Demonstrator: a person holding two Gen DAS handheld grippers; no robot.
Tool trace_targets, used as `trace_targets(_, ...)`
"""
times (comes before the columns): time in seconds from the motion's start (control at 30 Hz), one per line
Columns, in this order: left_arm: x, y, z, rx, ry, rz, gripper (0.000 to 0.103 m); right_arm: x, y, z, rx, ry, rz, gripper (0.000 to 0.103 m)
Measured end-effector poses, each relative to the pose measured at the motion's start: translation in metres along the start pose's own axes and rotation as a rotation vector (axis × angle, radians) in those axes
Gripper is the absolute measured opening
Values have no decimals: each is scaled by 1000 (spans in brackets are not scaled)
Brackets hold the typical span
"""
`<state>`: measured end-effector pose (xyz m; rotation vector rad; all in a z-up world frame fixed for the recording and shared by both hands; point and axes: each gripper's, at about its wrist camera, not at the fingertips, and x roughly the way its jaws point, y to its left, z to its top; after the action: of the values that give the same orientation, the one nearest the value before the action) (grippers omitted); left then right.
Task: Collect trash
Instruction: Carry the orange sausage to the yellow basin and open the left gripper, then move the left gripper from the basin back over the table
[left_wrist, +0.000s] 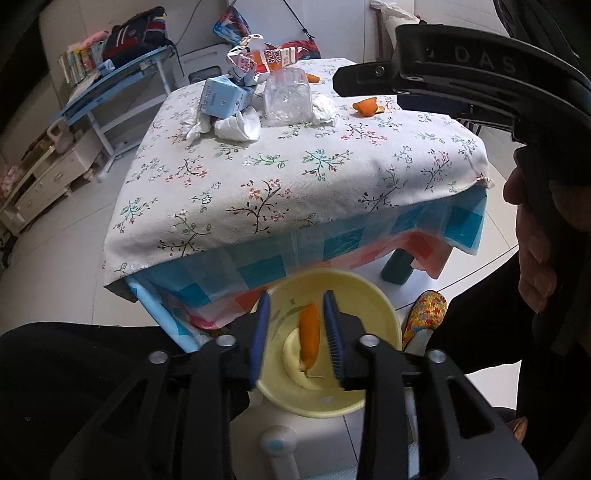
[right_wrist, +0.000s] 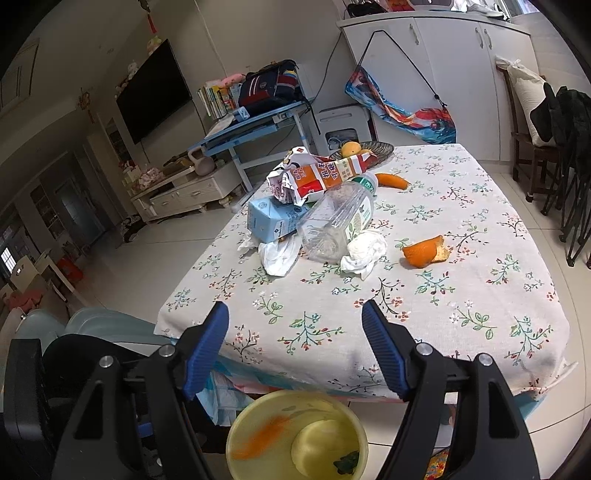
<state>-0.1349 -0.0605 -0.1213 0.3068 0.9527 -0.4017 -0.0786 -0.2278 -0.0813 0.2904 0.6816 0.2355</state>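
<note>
Left wrist: orange peel (left_wrist: 309, 338) lies in the yellow bowl (left_wrist: 369, 295) between the released left hand-held gripper's (left_wrist: 295, 339) fingers

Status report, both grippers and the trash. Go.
Left gripper jaws open above yellow bin, orange peel dropping in. Right gripper open, empty. Peel piece, bottle, cartons, tissues remain on table.

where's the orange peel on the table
In the right wrist view the orange peel lies on the table's right side, just right of the tissue.

Bin (right_wrist: 236, 435) below the table's (right_wrist: 369, 317) near edge — bottle (right_wrist: 338, 225) mid-table, peel (right_wrist: 424, 251) right of it.
</note>
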Motion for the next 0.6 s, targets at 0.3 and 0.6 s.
trace_targets(0.3,-5,0,2,-5,-30,14,43,0,0,0,0,1,0,73)
trace_targets(0.6,-15,5,5,-30,-84,17,50,0,0,0,0,1,0,73)
